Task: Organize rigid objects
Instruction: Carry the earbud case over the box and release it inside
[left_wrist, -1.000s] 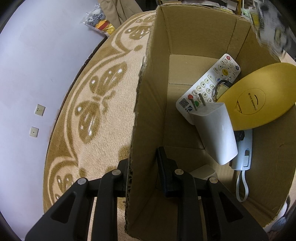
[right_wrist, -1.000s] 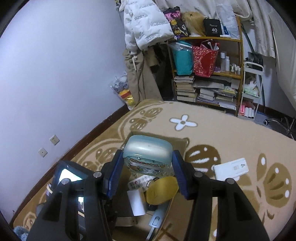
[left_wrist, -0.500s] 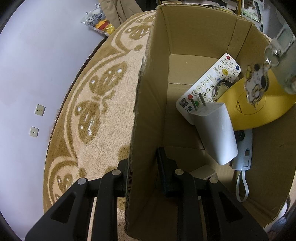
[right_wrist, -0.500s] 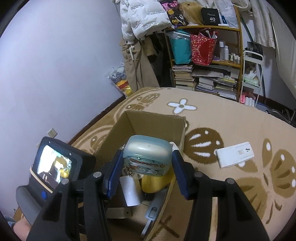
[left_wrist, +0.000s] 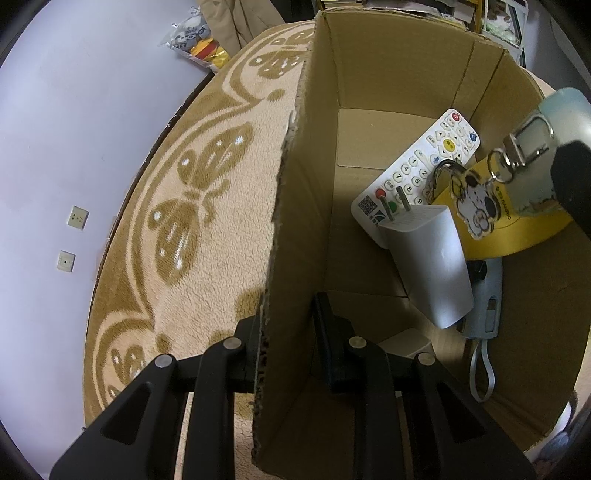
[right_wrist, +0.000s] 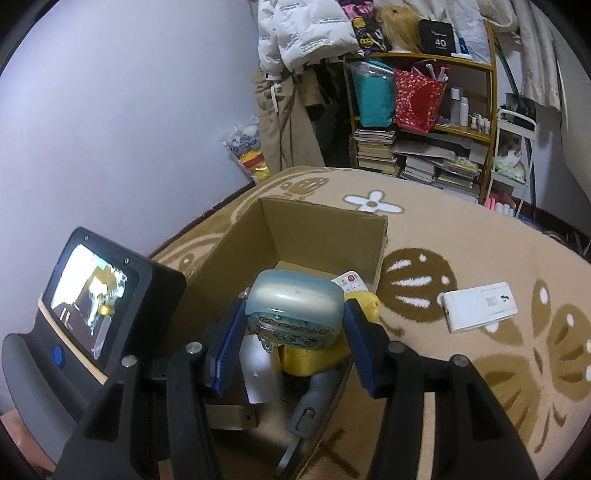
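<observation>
**Teal case going into the box**

The right tongs (right_wrist: 291, 328) are clamping a teal keychain case (right_wrist: 293, 306) just above the open cardboard box (right_wrist: 325, 229), over the yellow lid (left_wrist: 517, 236). The left tongs (left_wrist: 286, 343) are pinching the box's wall. Next, I'd judge, lowering and releasing among the remote control (left_wrist: 417, 170) and charger (left_wrist: 428, 266).

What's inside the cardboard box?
Inside the cardboard box lie a white remote, a white charger, a yellow oval thing and a pale blue tool. What lies under them is covered.
</observation>
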